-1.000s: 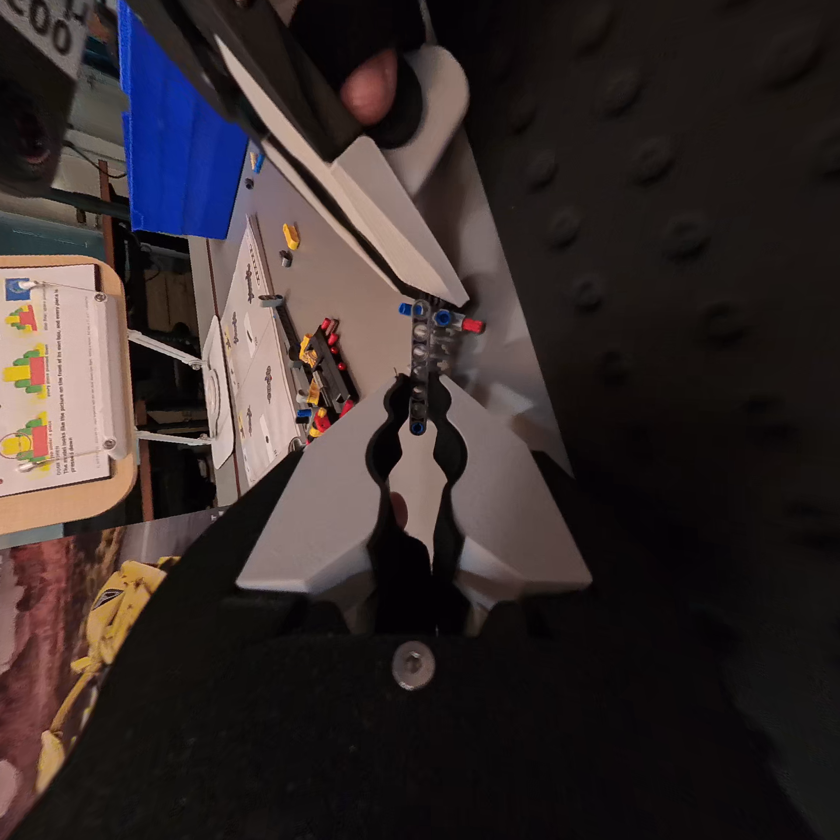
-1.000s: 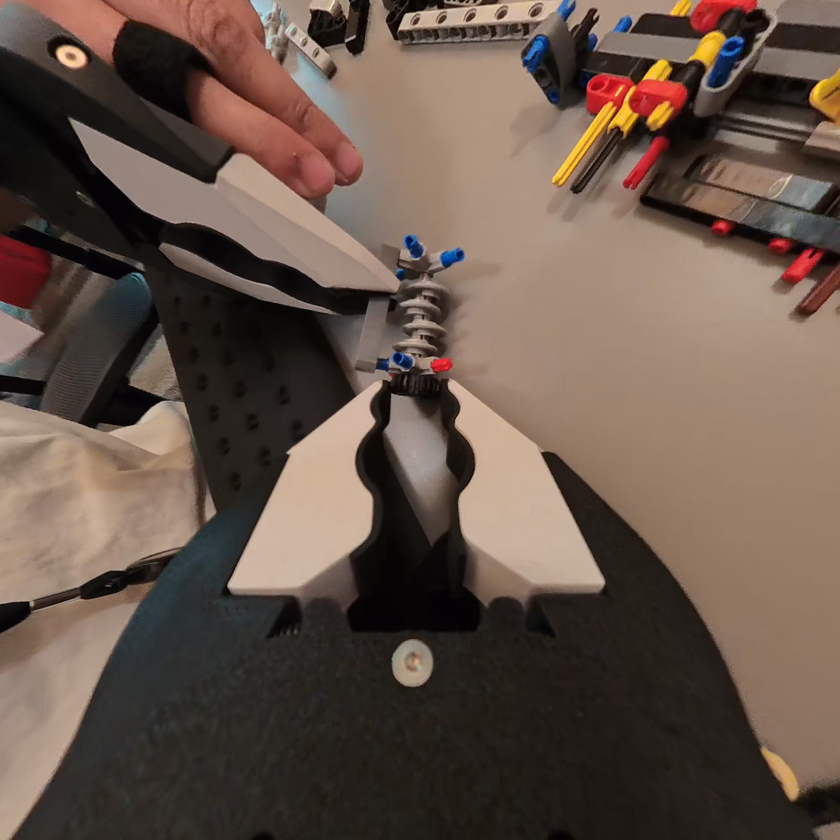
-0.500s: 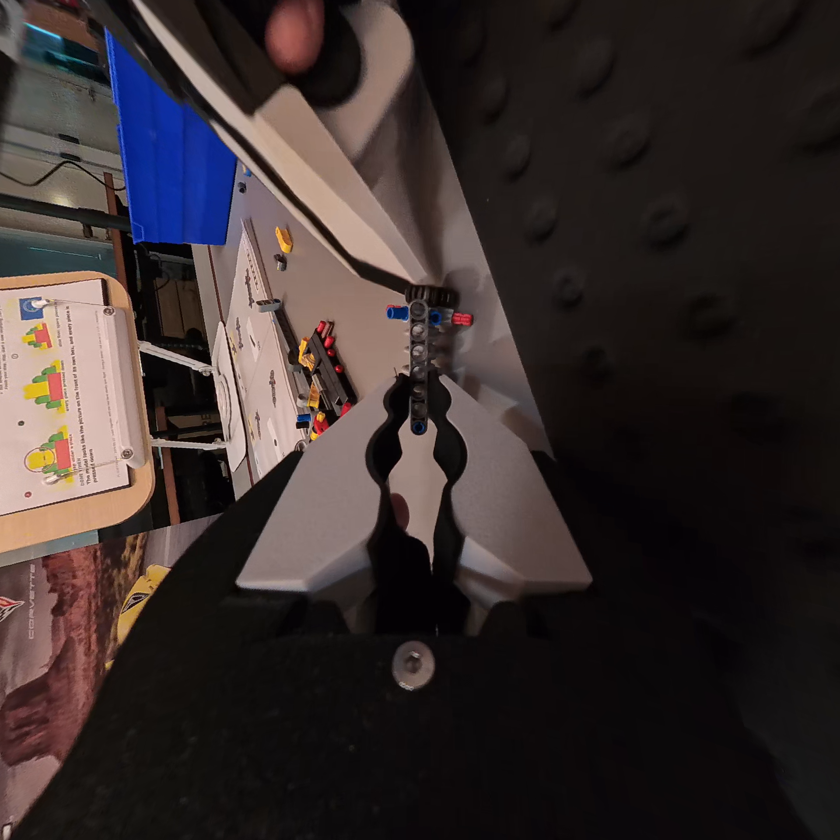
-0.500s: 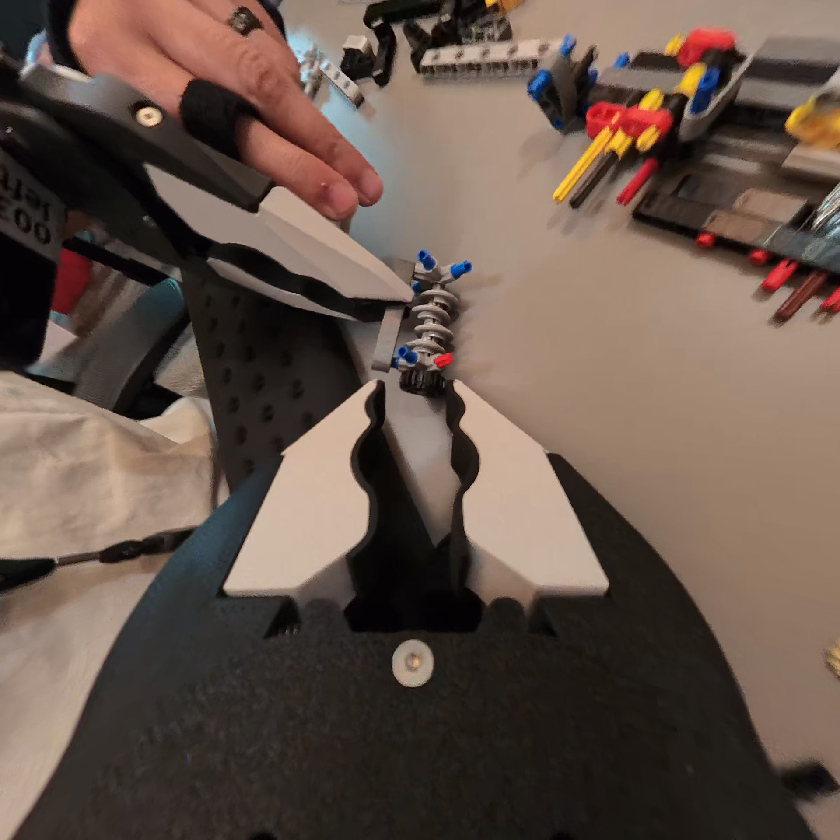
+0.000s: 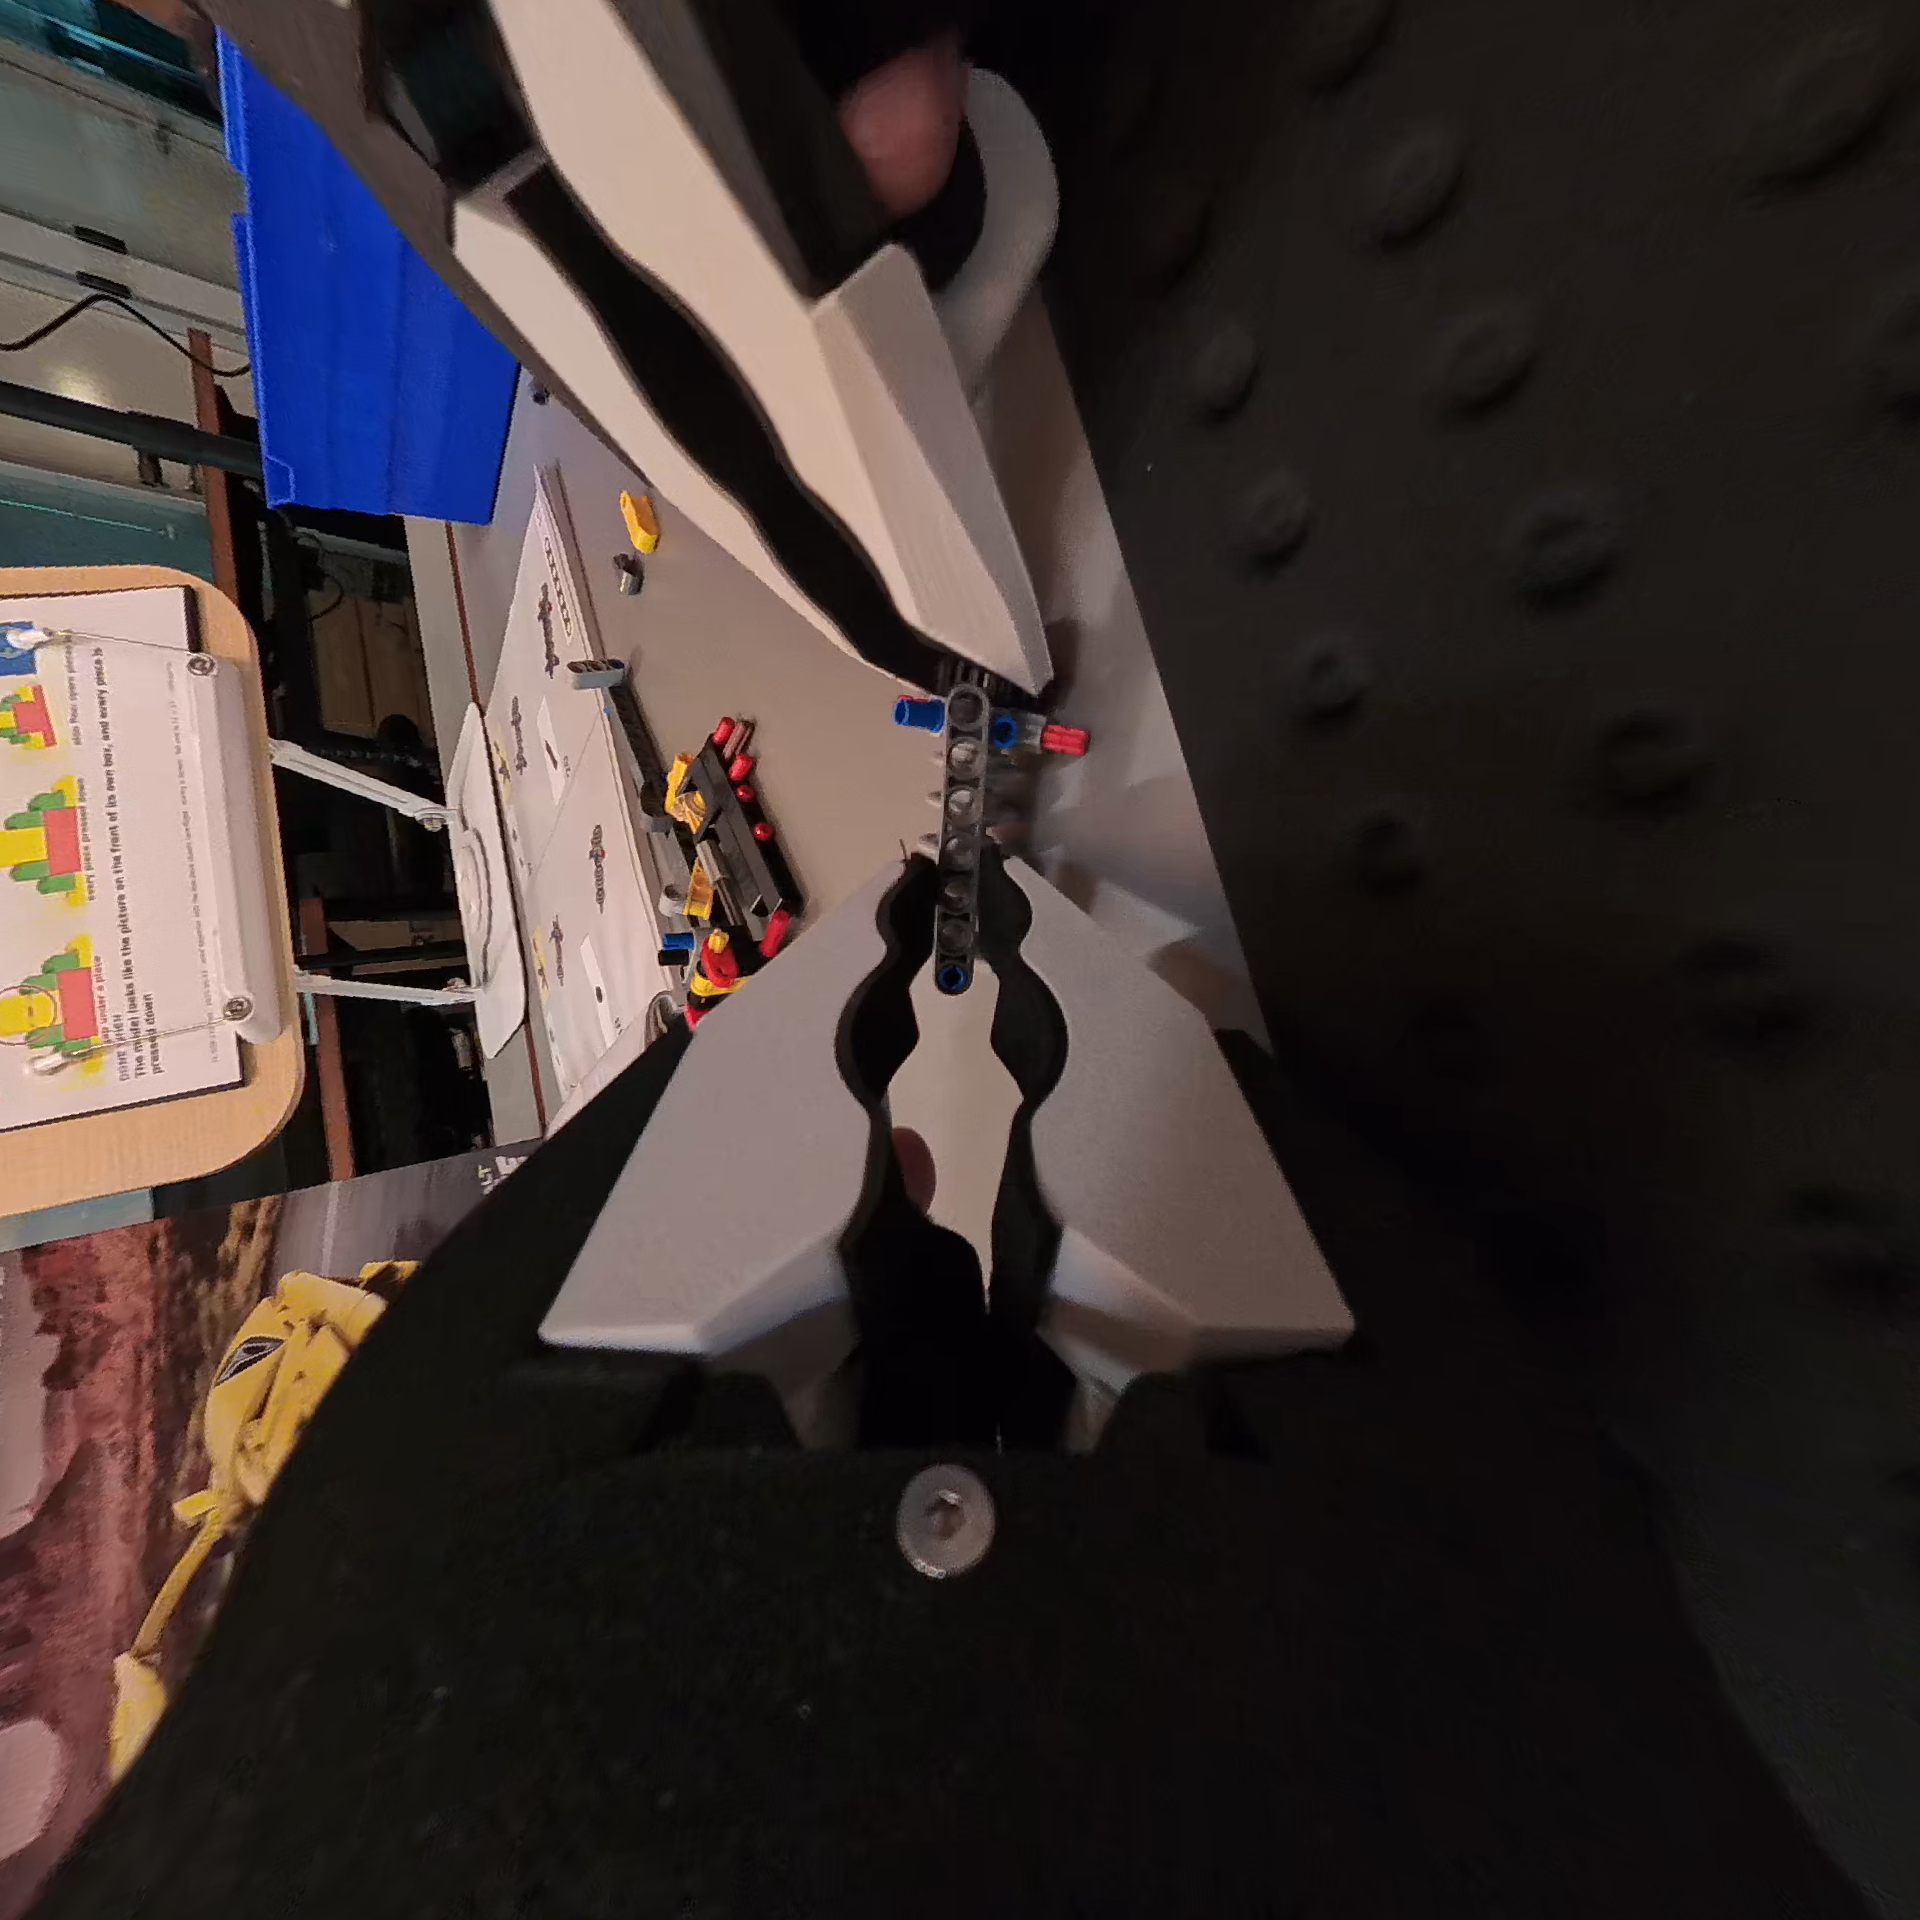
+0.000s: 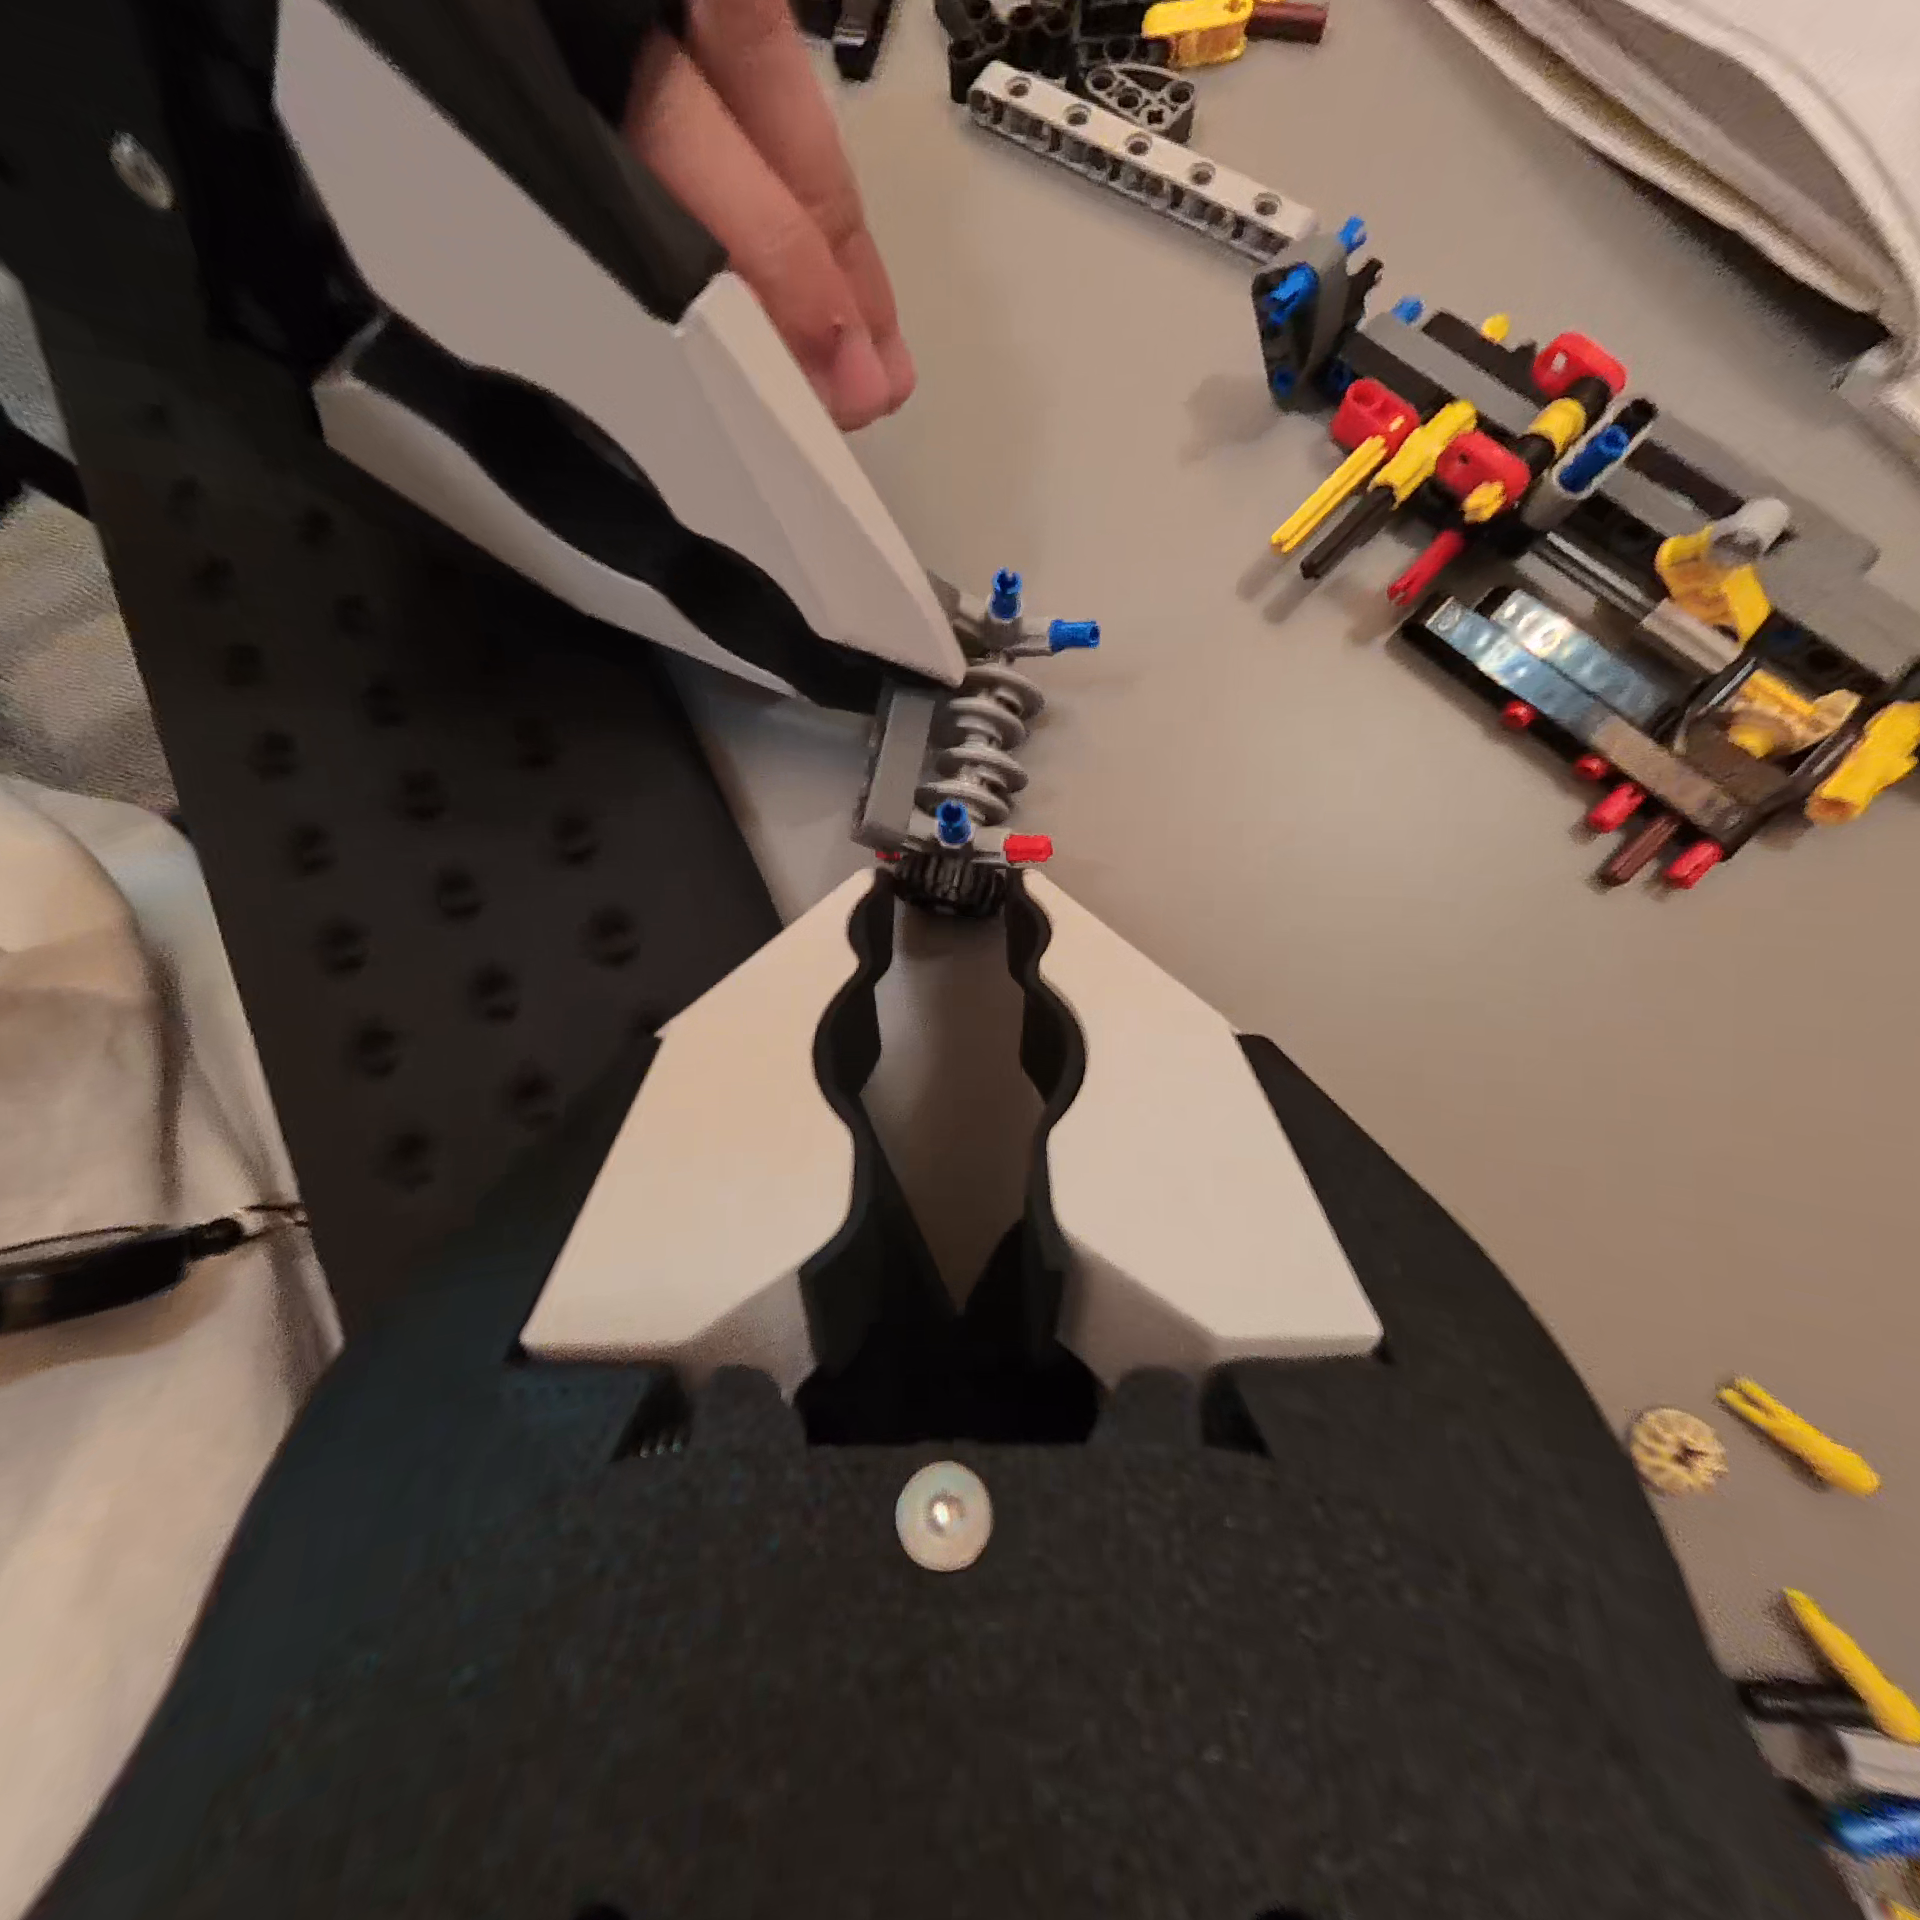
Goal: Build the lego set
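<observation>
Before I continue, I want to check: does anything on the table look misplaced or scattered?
Yes: a tan gear and yellow pieces lie loose near the table edge, apart from the sorted parts cluster.

Left wrist view: rolled sideways, looking close along its fingers [image 5: 727,1122], bench [image 5: 748,665] running upward. Right wrist view: upright, close, angled down across the bench [image 6: 1195,935]. Shared by both: the small lego assembly [image 5: 961,821] [image 6: 977,727], seen from opposite ends.
</observation>
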`<state>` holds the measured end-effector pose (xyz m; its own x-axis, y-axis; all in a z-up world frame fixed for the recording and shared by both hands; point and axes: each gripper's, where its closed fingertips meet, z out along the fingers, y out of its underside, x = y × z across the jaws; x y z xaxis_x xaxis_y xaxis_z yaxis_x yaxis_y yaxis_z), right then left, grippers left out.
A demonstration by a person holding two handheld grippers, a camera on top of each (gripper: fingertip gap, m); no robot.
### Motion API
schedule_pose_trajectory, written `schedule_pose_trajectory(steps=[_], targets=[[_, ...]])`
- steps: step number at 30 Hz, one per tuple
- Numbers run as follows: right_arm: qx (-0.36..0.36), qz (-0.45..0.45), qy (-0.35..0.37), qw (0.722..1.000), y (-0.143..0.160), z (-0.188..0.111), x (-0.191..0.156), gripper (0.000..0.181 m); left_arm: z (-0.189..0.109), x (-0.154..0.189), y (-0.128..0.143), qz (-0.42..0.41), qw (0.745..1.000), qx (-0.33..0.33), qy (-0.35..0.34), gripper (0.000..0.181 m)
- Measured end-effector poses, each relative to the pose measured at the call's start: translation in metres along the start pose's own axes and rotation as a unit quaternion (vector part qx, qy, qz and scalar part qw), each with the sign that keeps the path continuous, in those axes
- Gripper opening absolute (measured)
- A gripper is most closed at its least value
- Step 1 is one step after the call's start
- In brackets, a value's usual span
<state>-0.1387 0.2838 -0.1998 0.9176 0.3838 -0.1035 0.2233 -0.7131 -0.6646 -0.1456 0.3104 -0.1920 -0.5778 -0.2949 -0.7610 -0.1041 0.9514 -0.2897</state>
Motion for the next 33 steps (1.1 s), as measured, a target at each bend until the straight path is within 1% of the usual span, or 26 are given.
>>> schedule_pose_trajectory(steps=[3, 5, 8, 11, 16, 22, 27, 31, 33], targets=[[0.000, 0.089, -0.060, 0.994, 0.0000, 0.0010, 0.0002, 0.020, -0.0001, -0.0011, 0.0015, 0.017, 1.000, -0.009, -0.011, 0.006], [-0.002, 0.128, -0.092, 0.988, 0.0002, 0.0013, 0.0006, 0.020, -0.0002, -0.0011, 0.0016, 0.025, 1.000, -0.012, -0.012, 0.006], [-0.006, 0.148, -0.112, 0.983, -0.0003, 0.0021, 0.0003, 0.020, 0.0001, -0.0031, 0.0018, 0.043, 0.999, -0.016, -0.018, 0.006], [-0.007, 0.179, -0.145, 0.973, -0.0008, 0.0024, -0.0001, 0.020, -0.0015, -0.0079, 0.0002, 0.045, 0.998, 0.001, -0.035, 0.006], [-0.008, 0.185, -0.155, 0.970, -0.0020, 0.0034, -0.0004, 0.020, -0.0011, -0.0034, 0.0032, 0.053, 0.998, 0.009, -0.036, 0.006], [-0.008, 0.200, -0.172, 0.965, -0.0030, 0.0036, -0.0012, 0.020, -0.0023, -0.0048, 0.0024, 0.093, 0.994, 0.022, -0.049, 0.006], [-0.007, 0.204, -0.179, 0.962, -0.0035, 0.0038, -0.0018, 0.020, -0.0028, -0.0025, 0.0032, 0.073, 0.996, 0.043, -0.041, 0.006], [-0.008, 0.212, -0.186, 0.960, -0.0046, 0.0044, -0.0024, 0.020, -0.0037, -0.0010, 0.0043, 0.067, 0.994, 0.068, -0.053, 0.006], [-0.006, 0.210, -0.194, 0.958, -0.0054, 0.0040, -0.0028, 0.020, -0.0030, -0.0011, 0.0042, 0.038, 0.995, 0.081, -0.051, 0.006]])
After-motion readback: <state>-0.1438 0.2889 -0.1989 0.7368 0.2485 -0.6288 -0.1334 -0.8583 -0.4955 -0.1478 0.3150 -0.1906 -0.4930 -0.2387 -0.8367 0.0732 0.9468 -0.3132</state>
